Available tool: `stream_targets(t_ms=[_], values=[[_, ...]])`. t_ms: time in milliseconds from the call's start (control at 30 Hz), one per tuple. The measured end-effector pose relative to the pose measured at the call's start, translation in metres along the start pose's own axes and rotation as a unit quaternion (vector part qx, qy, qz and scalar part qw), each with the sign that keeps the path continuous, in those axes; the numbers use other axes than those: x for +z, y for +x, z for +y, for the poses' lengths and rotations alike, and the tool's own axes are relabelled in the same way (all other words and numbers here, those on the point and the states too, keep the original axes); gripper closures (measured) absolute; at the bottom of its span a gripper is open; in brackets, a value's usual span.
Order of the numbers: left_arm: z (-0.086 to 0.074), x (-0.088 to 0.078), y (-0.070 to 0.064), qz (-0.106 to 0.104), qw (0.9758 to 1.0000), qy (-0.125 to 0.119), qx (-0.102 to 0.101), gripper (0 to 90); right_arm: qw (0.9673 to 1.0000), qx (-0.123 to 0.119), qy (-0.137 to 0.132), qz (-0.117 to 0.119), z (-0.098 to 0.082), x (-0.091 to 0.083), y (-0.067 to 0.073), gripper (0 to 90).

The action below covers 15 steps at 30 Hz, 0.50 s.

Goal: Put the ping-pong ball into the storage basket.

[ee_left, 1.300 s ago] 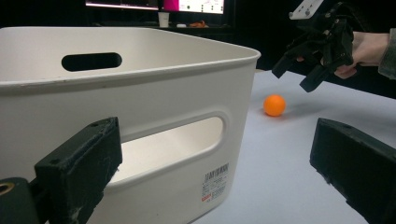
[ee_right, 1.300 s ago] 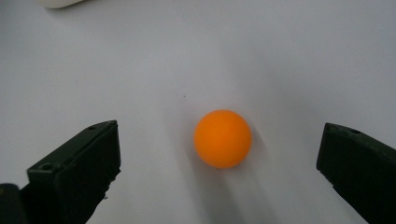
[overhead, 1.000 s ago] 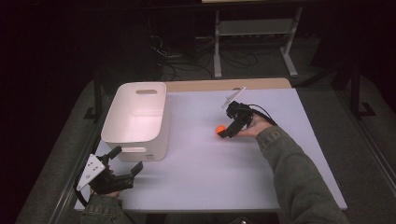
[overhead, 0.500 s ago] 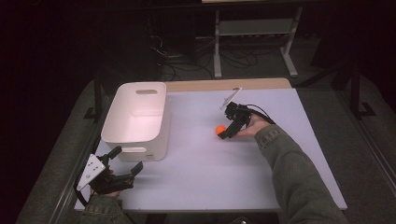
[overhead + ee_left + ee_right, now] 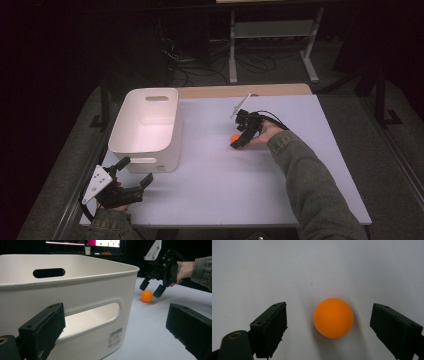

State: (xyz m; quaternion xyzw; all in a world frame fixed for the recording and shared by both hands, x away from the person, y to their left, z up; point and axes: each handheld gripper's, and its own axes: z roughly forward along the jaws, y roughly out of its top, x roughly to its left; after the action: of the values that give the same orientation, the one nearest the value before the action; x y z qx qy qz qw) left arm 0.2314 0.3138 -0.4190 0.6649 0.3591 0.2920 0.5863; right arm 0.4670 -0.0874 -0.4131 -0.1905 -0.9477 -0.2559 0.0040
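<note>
The white rectangular plastic bin (image 5: pixel 75 302), at left of frame, has a smooth, slightly glossy finish. The small orange ball (image 5: pixel 333 317) appears smooth and matt. The pale table top (image 5: pixel 260 185) is matt, with a bare wooden strip (image 5: pixel 240 90) at its upper edge.

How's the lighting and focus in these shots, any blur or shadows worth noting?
High view: lit table, dark surroundings. Left gripper view: near jaws soft, white bin and orange ball clearer. Right gripper view: orange ball fairly sharp, faint shadow under it, even light.

White bin (image 5: pixel 75 290), orange ball (image 5: pixel 147 296), far tongs (image 5: pixel 152 288) spread above it
</note>
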Motion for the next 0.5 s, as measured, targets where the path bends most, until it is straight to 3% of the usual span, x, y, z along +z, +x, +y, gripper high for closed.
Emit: stream_targets(t_ms=[500], values=[[-0.0001, 0.0002, 0.0, 0.0, 1.0, 0.0, 0.0, 1.8, 0.9998, -0.012, 0.011, 0.008, 0.0005, 0.0063, -0.0009, 31.8]])
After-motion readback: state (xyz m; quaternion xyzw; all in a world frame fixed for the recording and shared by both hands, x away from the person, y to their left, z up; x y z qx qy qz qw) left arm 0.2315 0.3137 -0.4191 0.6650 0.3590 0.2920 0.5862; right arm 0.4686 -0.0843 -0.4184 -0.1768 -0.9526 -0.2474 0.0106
